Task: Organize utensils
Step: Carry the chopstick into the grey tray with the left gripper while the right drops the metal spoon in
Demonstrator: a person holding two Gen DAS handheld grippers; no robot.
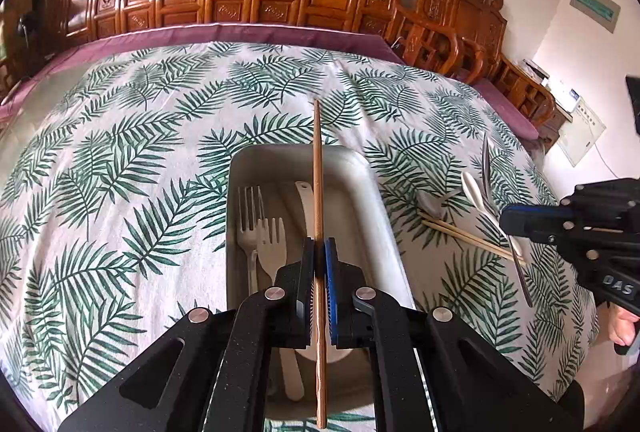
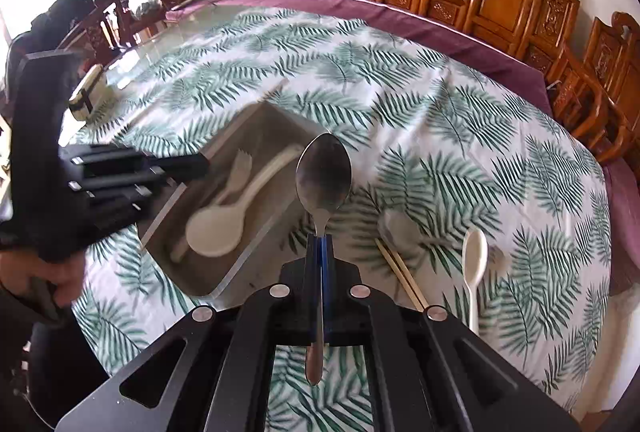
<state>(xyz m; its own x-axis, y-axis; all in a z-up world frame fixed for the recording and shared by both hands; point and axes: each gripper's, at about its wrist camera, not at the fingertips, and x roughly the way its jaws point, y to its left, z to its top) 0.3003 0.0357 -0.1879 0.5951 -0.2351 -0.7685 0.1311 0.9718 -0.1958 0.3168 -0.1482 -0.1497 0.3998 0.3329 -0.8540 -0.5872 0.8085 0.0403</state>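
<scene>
your left gripper (image 1: 319, 256) clamps a brown chopstick (image 1: 318, 167) over the grey tray (image 1: 372, 183) at frame centre; your right gripper (image 2: 319, 252) pinches a steel spoon (image 2: 323, 175), bowl up, right of the tray.

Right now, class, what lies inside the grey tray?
Inside the grey tray lie two forks and a pale serving spoon. The left gripper and its brown chopstick cover the tray's near end, so anything there stays unseen.
</scene>
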